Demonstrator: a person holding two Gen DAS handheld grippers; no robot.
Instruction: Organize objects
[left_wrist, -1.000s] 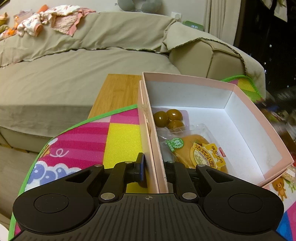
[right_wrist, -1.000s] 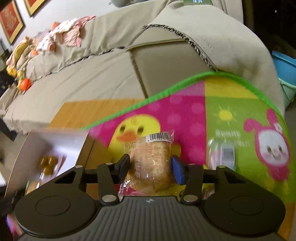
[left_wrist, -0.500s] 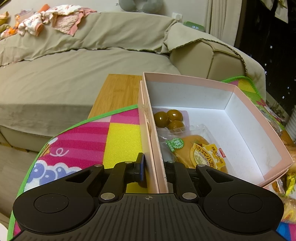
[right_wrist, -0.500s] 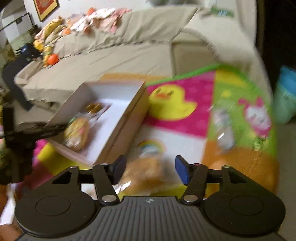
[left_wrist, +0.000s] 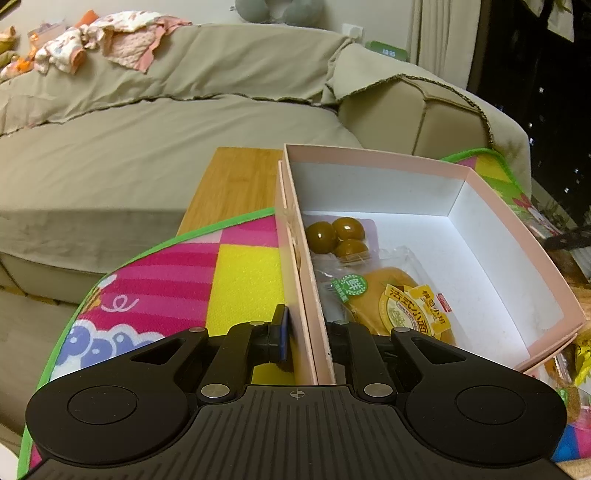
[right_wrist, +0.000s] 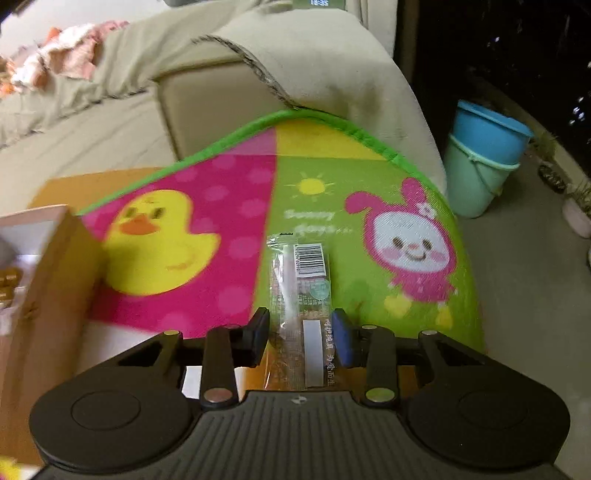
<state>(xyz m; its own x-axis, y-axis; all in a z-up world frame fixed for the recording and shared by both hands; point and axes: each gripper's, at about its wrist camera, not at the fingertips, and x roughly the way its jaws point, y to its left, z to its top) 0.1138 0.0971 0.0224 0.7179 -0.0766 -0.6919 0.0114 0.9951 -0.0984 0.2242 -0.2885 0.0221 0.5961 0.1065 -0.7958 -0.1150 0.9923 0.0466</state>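
The left claw is pinched nearly together on the near side wall of the pink box, one finger outside it and one inside. Just ahead of the inner finger, inside the box, lies a wrapped yellow bun, and beyond that three dark green balls in a clear pack. The right claw is closing around a long clear snack packet that lies between its fingers and stretches forward over the colourful mat on the table; whether the pads already press it is unclear. To this claw's left stands the box's brown outer wall.
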